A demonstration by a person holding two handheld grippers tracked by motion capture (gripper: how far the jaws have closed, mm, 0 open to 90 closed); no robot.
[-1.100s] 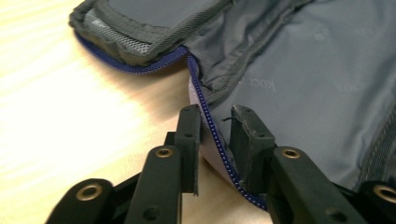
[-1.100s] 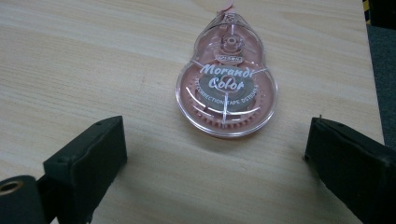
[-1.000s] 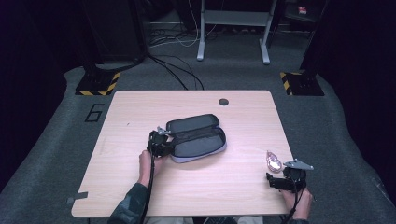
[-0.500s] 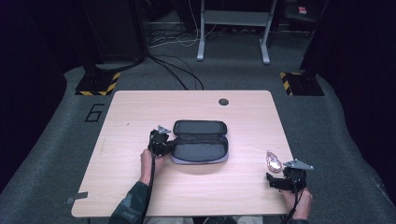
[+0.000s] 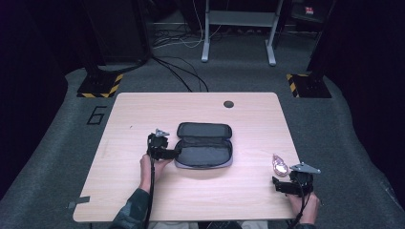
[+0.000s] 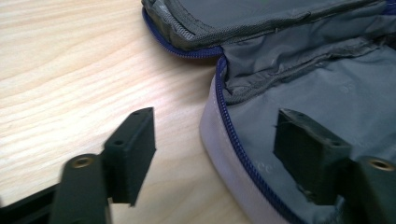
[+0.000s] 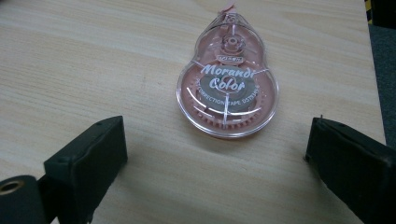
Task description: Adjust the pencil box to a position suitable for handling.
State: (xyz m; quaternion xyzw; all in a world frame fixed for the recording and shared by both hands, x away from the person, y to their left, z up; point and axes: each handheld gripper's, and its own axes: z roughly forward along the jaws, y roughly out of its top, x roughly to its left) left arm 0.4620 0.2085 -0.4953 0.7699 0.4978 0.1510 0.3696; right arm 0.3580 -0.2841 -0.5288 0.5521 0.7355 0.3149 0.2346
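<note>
Wooden table (image 5: 200, 195): one pouch (image 5: 204, 145) (unzipped), one correction tape (image 5: 279, 165), two tools.

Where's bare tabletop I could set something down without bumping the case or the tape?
Free: the far strip of table between the open pencil case and the round grommet hole; the near middle between case and correction tape. Crowded: the case's left end by the left gripper, and the right edge by the right gripper.

One open pencil case (image 5: 204, 149), one correction tape (image 7: 227, 84), apparently one table grommet (image 5: 229, 104)
</note>
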